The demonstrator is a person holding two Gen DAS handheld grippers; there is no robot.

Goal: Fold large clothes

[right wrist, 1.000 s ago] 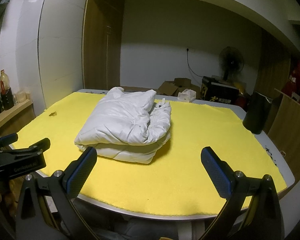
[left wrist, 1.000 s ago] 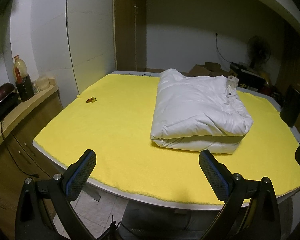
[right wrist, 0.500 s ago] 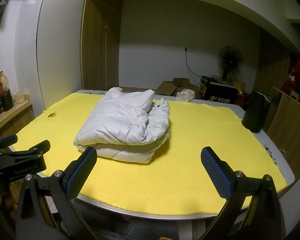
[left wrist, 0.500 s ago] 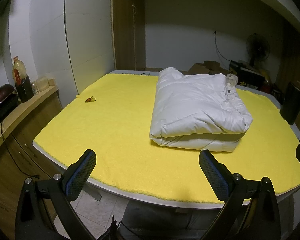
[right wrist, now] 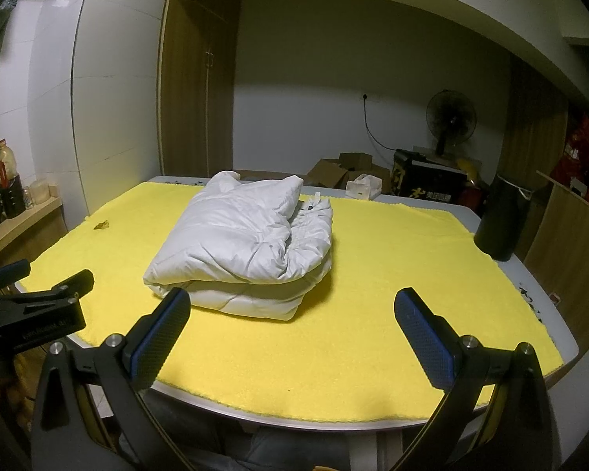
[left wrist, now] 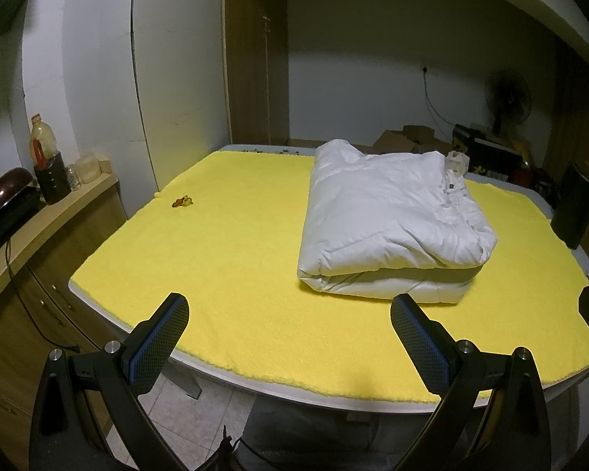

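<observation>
A white puffy jacket [left wrist: 388,219] [right wrist: 247,239] lies folded into a thick bundle on the yellow cloth [left wrist: 231,259] [right wrist: 392,274] that covers the table. My left gripper [left wrist: 288,324] is held over the table's near edge, open and empty, well short of the bundle. My right gripper [right wrist: 292,322] is open and empty too, near the front edge, with the bundle just beyond its left finger. In the right wrist view the left gripper [right wrist: 39,282] shows at the far left, its jaws apart.
A small brown scrap [left wrist: 182,202] lies on the cloth at the left. A wooden counter [left wrist: 39,227] with a bottle [left wrist: 43,153] and jars stands left of the table. A black bin [right wrist: 500,219], cardboard boxes [right wrist: 345,172] and a fan [right wrist: 449,117] sit behind and right.
Both views have shifted slightly, with the bundle a little lower and closer in frame. Both grippers have stayed open and the jacket has not moved on the cloth.
</observation>
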